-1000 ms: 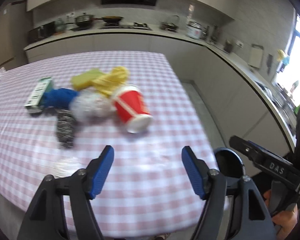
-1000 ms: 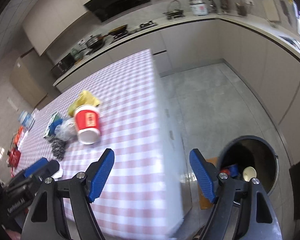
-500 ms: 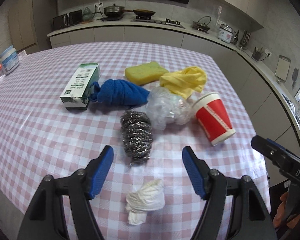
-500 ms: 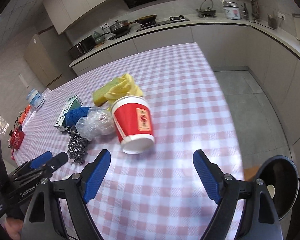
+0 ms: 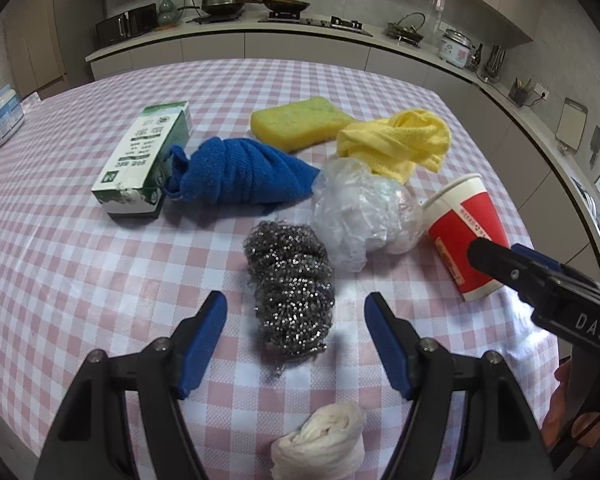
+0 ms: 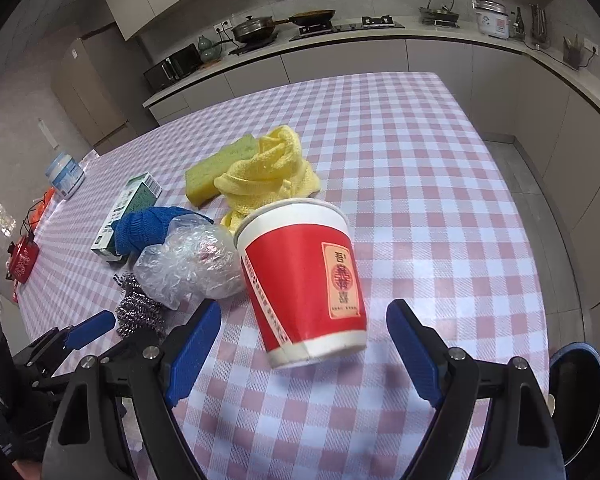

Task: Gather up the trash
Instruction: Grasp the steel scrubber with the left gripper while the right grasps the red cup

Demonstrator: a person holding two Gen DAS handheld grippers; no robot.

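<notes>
A red paper cup (image 6: pixel 300 280) lies on its side on the pink checked table (image 6: pixel 420 184), mouth facing away. My right gripper (image 6: pixel 304 316) is open just above the cup's base, and its fingers stand clear of the cup on both sides. My left gripper (image 5: pixel 295 308) is open over the near end of a steel wool scrubber (image 5: pixel 290 288). A white tissue wad (image 5: pixel 320 444) lies under that gripper, near the table's front edge. Crumpled clear plastic (image 5: pixel 360 212) sits between the scrubber and the cup (image 5: pixel 466 236).
Behind the pile lie a blue cloth (image 5: pixel 240 176), a yellow cloth (image 5: pixel 396 140), a yellow sponge (image 5: pixel 296 122) and a green-white carton (image 5: pixel 144 156). A dark round bin (image 6: pixel 576 396) stands on the floor past the table's right edge. A tub (image 6: pixel 65 176) stands far left.
Both grippers swung in from the table's right edge toward the pile. The left one now hangs over the steel wool. The right one has closed in on the cup with wider jaws.
</notes>
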